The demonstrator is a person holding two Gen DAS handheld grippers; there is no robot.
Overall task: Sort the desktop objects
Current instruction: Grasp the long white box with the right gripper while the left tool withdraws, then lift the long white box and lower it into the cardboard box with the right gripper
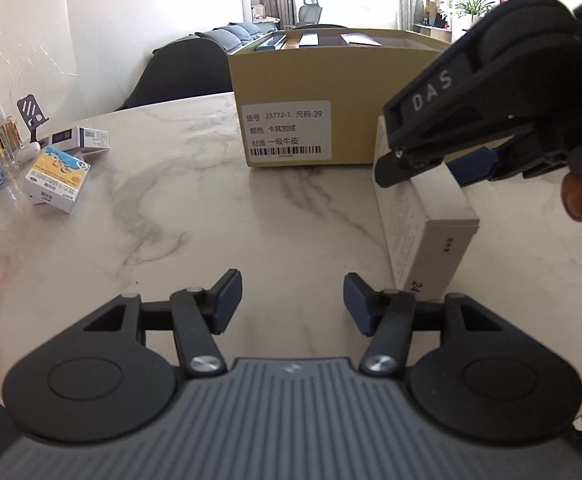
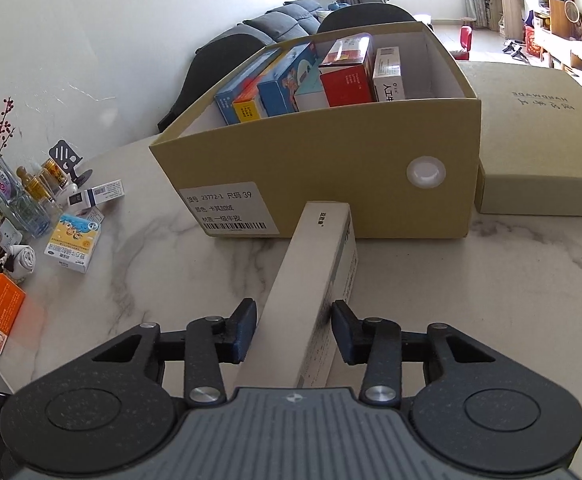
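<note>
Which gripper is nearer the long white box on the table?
Right. The right gripper straddles the long white box, fingers at its sides. The left gripper sits open beside it, apart, holding nothing.

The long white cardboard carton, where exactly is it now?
The long white cardboard carton lies on the marble table between the right gripper fingers, its far end by the tan shoe box labelled front.
</note>
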